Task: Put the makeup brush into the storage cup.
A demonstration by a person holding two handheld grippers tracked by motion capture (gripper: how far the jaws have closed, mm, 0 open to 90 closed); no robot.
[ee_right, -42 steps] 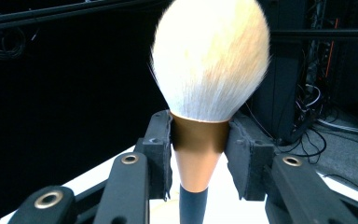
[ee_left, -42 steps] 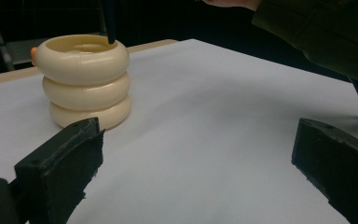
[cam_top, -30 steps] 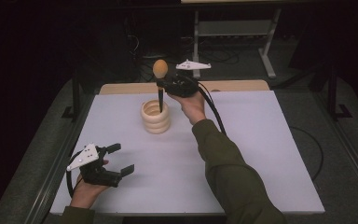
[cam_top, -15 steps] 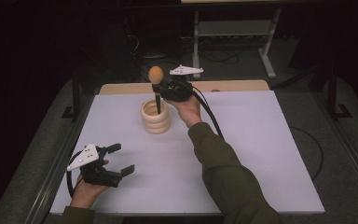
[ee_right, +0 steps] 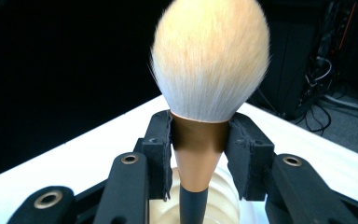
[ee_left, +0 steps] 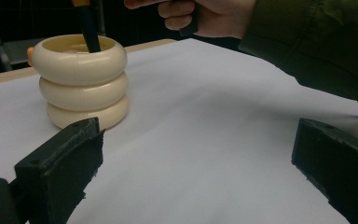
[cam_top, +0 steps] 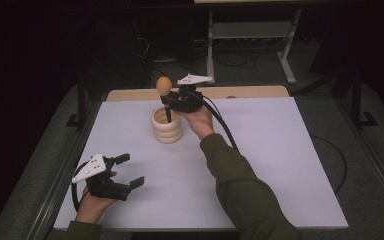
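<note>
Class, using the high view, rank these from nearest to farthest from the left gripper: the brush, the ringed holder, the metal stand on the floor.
1. Ringed holder, mid-table, up and right of the left gripper.
2. Brush, upright in the holder, clamped by the right gripper.
3. Metal stand, beyond the table.

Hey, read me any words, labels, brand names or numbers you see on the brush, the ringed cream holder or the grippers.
None: no readable text anywhere.
The makeup brush, held in the right gripper, has a plain copper ferrule.
The cream holder is unmarked.
The left gripper and its grey plate carry no lettering.
</note>
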